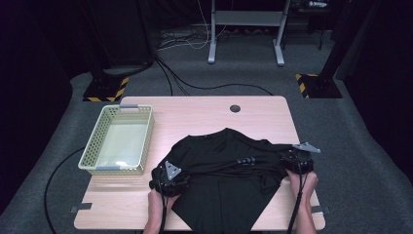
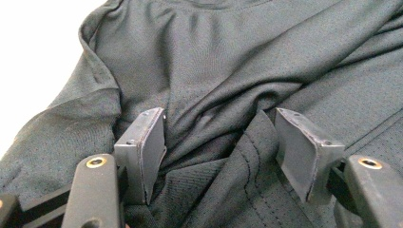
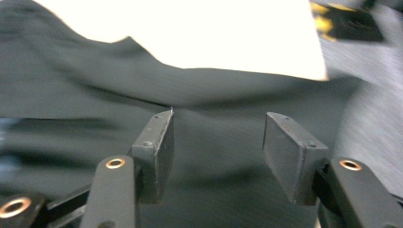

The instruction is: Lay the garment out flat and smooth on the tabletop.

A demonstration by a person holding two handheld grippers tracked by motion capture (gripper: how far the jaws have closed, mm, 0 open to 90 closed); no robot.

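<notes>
Black shirt [image 1: 221,170], plain, unlabelled, crumpled

A black shirt [image 1: 224,165] of fine mesh cloth lay rumpled just right of the basket [image 1: 118,140], neck away from the person, its folds bunched across the middle and its hem hanging over the table's near edge.

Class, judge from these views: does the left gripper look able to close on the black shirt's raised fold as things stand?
Probably yes. The left gripper stands open with the black shirt bunched between its jaws, and a raised fold lies in the gap with nothing in front of it.
</notes>
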